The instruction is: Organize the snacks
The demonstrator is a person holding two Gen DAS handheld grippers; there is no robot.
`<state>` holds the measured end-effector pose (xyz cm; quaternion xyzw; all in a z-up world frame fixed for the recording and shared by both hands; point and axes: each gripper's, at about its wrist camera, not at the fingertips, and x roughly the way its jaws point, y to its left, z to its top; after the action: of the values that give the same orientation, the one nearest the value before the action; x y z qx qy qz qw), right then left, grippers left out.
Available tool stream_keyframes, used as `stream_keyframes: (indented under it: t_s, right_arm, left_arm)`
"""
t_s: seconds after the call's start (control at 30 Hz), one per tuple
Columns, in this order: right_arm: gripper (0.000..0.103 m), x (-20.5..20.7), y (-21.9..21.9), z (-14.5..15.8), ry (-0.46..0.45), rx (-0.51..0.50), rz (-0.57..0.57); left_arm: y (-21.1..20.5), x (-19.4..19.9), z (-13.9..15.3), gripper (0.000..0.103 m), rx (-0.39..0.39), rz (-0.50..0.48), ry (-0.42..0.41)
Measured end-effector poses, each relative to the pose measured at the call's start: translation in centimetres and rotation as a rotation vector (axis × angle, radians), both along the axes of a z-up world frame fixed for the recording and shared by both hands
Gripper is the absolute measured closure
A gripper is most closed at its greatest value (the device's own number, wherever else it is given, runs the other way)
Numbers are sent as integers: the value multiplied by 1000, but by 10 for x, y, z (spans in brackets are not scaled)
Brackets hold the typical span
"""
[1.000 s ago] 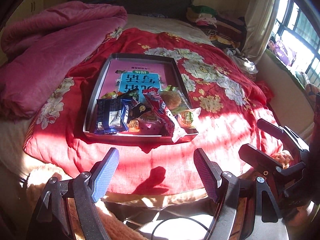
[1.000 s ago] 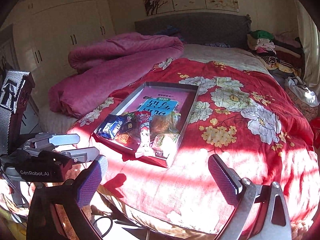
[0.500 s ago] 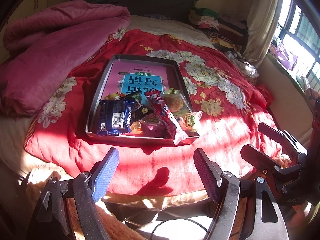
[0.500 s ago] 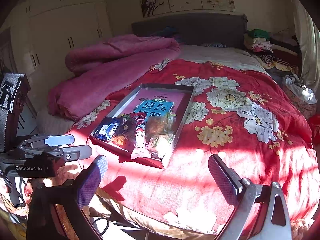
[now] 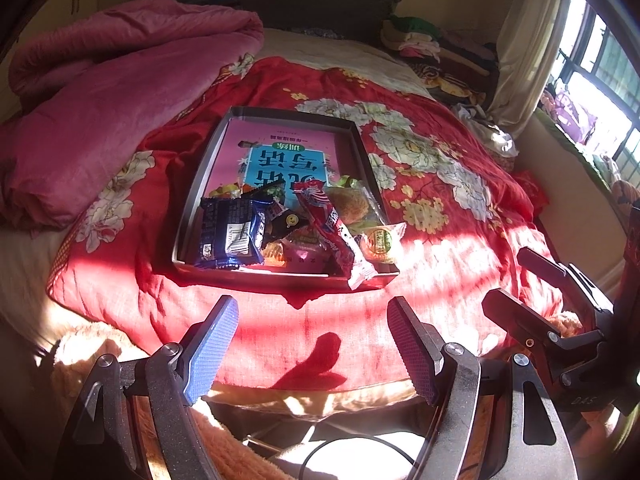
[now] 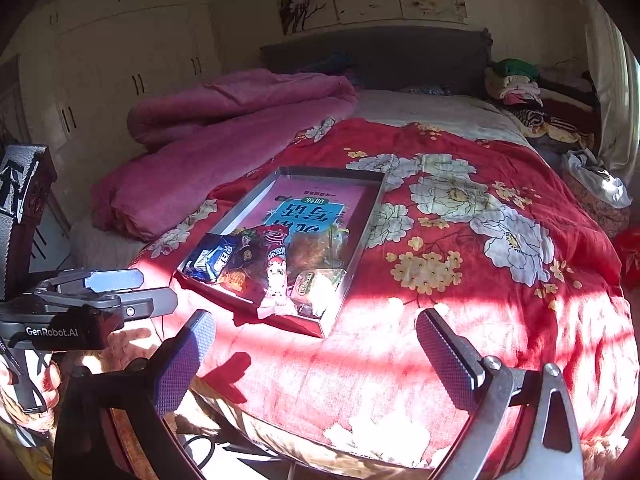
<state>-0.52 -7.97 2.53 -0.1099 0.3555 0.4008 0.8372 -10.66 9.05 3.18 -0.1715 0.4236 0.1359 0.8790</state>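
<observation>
The left gripper [image 5: 310, 338] and right gripper [image 6: 314, 356] both hang wide apart and hold nothing, short of the bed's near edge. Beyond them a metal tray [image 5: 200, 184] rests on the red floral quilt [image 6: 460, 240], snack packets [image 5: 288, 228] heaped at its near end

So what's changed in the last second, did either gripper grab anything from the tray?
No grab. The left gripper and right gripper crept slightly toward the grey metal tray; both stay open and empty. The snack packets lie unmoved at its near end.
</observation>
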Motion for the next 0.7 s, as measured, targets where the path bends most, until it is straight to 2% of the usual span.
stream_keyframes:
  t_s: [0.7]
  right_arm:
    - [1,-2,0,2,-17,5,1]
  left_arm:
    - [1,-1,2,25,26,15,10]
